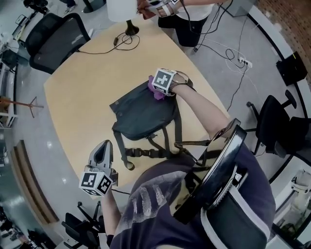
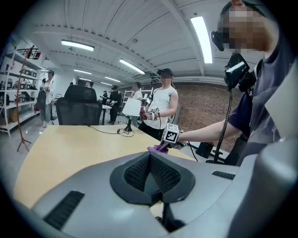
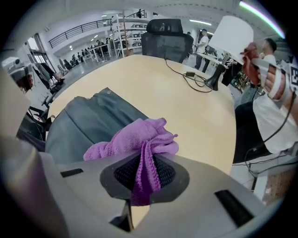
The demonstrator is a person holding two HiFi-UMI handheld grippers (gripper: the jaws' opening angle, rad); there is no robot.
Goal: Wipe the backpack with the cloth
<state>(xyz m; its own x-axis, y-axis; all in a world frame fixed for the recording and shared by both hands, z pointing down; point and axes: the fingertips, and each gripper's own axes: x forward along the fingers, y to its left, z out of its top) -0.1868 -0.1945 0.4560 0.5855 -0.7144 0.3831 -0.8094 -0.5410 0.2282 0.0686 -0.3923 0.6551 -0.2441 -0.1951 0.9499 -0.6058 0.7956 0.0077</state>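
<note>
A dark grey backpack lies flat in the middle of the wooden table, its straps trailing toward the near edge. My right gripper sits at the bag's far top corner, shut on a purple cloth. In the right gripper view the cloth bunches out between the jaws over the backpack. My left gripper hovers near the table's front-left edge, clear of the bag, shut with nothing in it. From the left gripper view the cloth and right gripper show beyond the left gripper.
A lamp with a white shade and a black cable stand at the table's far end. Another person with grippers stands beyond it. Office chairs sit at the far left, another chair at the right.
</note>
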